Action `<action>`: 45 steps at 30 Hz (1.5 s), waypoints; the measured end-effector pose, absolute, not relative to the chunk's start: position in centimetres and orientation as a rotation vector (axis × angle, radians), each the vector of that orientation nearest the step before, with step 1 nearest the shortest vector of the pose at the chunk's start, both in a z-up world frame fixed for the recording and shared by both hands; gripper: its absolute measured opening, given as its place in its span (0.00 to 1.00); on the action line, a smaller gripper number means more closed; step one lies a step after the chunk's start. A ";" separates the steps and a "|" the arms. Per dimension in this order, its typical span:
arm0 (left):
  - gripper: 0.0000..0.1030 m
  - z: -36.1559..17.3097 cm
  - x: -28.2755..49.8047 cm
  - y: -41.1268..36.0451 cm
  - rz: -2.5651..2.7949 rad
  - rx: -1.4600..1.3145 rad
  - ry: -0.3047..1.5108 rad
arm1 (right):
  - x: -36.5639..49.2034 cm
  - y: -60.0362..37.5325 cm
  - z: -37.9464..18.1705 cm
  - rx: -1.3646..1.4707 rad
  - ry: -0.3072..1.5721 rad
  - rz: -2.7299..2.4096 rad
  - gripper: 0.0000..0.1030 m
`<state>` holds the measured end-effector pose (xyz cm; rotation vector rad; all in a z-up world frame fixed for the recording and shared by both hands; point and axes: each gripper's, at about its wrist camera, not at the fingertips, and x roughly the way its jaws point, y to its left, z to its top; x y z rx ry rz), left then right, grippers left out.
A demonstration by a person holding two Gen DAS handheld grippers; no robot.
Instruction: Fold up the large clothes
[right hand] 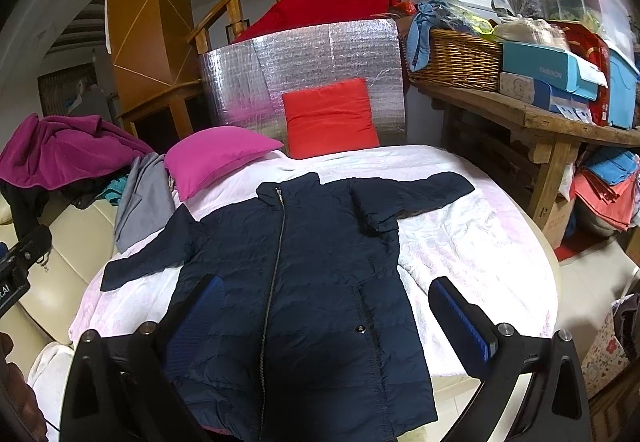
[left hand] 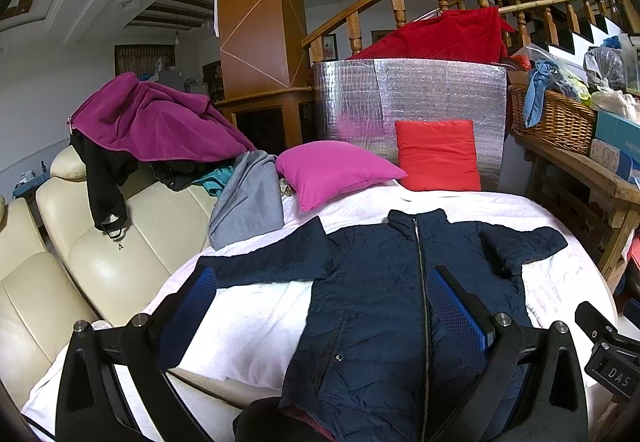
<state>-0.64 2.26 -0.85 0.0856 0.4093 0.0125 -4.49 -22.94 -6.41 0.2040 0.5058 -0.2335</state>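
A magenta pillow [left hand: 336, 171] lies near the frame's centre, with a red pillow [left hand: 438, 155] just right of it, upright against a silver foil panel [left hand: 408, 93]. At left, a purple fleece [left hand: 152, 117] drapes over a cream sofa [left hand: 100, 262]. A wicker basket [right hand: 456, 59] sits on the wooden surface [right hand: 532, 113] at upper right.

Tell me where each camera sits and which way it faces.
Left wrist: on the left gripper, above the jacket's hem, looking along it toward the pink pillow, with the sofa to the left; shows its own open fingers and part of the right gripper at the right edge.
Right wrist: on the right gripper, above the same hem, facing the same way, with the wooden table to the right; shows its own open fingers and part of the left gripper at the left edge.
Both share the jacket, both pillows and the foil panel.
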 end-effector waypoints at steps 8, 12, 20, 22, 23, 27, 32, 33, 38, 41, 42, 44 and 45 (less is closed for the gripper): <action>1.00 -1.0 -0.5 2.5 0.015 0.081 0.417 | -4.4 -22.8 -6.6 0.230 0.534 -0.227 1.00; 1.00 -1.1 -0.5 2.5 0.016 0.080 0.423 | -4.2 -22.8 -6.6 0.249 0.555 -0.221 1.00; 1.00 -1.4 -0.2 2.6 0.021 0.080 0.433 | -3.8 -22.9 -7.2 0.240 0.551 -0.222 1.00; 1.00 -1.4 0.2 2.6 0.023 0.081 0.437 | -3.5 -23.2 -7.3 0.247 0.566 -0.222 1.00; 1.00 -1.5 0.4 2.5 0.025 0.083 0.439 | -3.4 -23.4 -7.4 0.248 0.564 -0.221 1.00; 1.00 -2.8 2.8 2.0 0.003 0.089 0.478 | -1.9 -25.6 -7.7 0.266 0.564 -0.221 1.00; 1.00 -8.1 11.9 -0.5 -0.124 0.099 0.731 | 1.7 -30.7 -9.1 0.321 0.573 -0.159 1.00; 1.00 -9.7 14.0 -1.1 -0.141 0.086 0.787 | 2.6 -32.3 -9.6 0.349 0.581 -0.149 1.00; 1.00 -16.3 22.1 -4.1 -0.104 0.063 0.949 | 7.4 -41.4 -13.4 0.553 0.621 -0.139 1.00; 1.00 -18.9 25.7 -5.6 -0.066 0.014 0.979 | 10.7 -47.6 -16.2 0.718 0.630 -0.167 1.00; 1.00 -19.8 27.1 -6.2 -0.049 -0.001 0.984 | 11.5 -49.1 -17.1 0.774 0.627 -0.173 1.00; 1.00 -21.0 29.0 -7.4 -0.032 -0.017 0.995 | 14.0 -52.8 -19.2 0.901 0.603 -0.173 1.00; 1.00 -21.9 30.3 -8.1 -0.024 -0.026 1.006 | 14.9 -53.9 -20.0 0.945 0.593 -0.176 1.00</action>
